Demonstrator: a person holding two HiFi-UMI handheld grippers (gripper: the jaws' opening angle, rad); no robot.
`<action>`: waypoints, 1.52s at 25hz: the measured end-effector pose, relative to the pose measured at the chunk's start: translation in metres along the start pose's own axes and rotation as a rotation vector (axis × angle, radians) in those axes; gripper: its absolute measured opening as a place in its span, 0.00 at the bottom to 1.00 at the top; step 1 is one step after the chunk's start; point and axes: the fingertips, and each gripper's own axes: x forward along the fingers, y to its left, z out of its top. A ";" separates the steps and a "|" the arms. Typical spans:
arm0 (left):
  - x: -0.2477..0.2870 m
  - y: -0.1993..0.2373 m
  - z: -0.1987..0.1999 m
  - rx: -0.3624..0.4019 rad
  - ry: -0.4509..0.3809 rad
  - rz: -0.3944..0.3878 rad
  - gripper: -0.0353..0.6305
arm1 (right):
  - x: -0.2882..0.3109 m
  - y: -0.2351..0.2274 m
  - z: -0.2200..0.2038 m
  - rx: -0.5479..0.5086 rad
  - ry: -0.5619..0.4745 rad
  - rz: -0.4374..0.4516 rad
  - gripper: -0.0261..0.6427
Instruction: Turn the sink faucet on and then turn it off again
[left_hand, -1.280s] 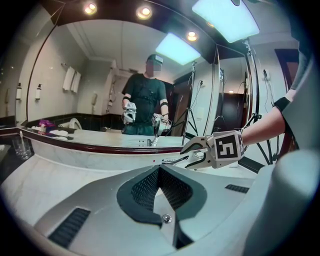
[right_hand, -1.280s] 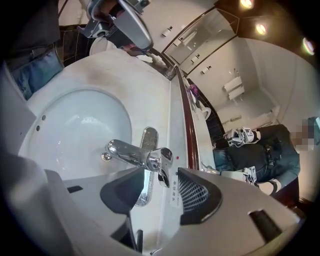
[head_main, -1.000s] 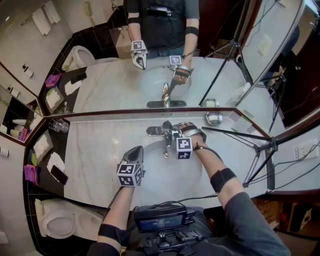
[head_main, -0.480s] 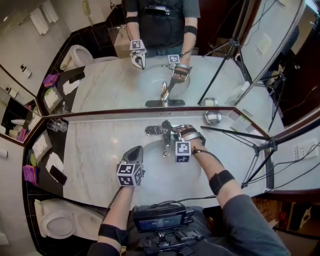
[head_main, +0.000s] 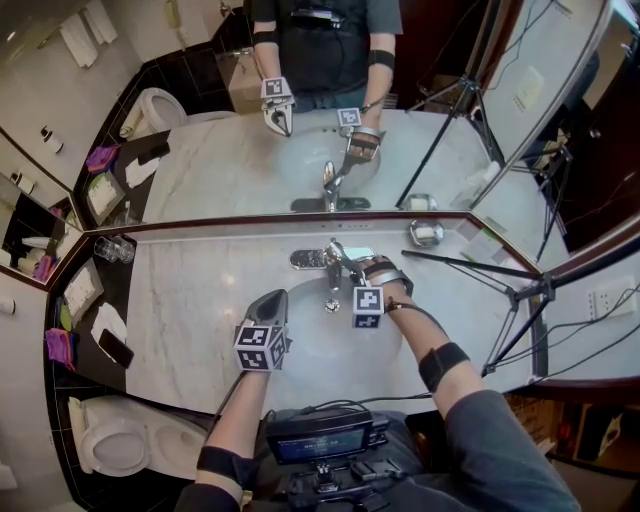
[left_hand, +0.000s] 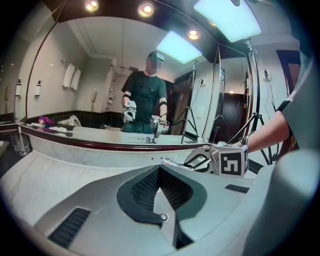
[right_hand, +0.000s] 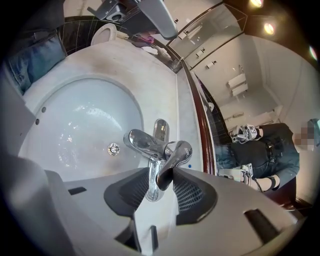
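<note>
Right gripper (right_hand: 161, 185) has sunk a little since a second ago. In the head view its marker cube (head_main: 367, 307) sits slightly nearer to me than it did, while its tips stay at the faucet. Its jaws stand partly apart, about as wide as before, and I have them straddling the chrome faucet lever (right_hand: 172, 159). The lever's tip lies between the two pads, close against the right-hand one. A sliver of gap shows on the other side, so the pads are not visibly squeezing it.

From this gripper, the spout (right_hand: 142, 142) runs out just past the jaw tips and to their left, over the white basin (right_hand: 75, 115). The drain (right_hand: 114, 148) lies further left, beyond the end of the spout. The basin's floor is beaded with water around the drain.

My left gripper (left_hand: 159, 171) has not shifted. Its jaws are pressed together with nothing in them, and it hovers over the marble counter (head_main: 190, 300) at the basin's left rim. The faucet is well apart from it, ahead and to its right, where the other gripper's cube shows.
</note>
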 end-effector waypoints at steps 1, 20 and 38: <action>-0.001 0.001 0.000 -0.001 0.000 0.001 0.05 | 0.000 -0.001 0.000 -0.002 0.000 0.000 0.28; -0.009 0.002 0.006 0.017 -0.010 0.005 0.05 | -0.009 -0.005 0.005 0.182 0.002 -0.033 0.28; -0.008 -0.016 0.015 0.039 -0.026 -0.028 0.05 | -0.089 -0.032 -0.015 0.872 -0.233 -0.144 0.07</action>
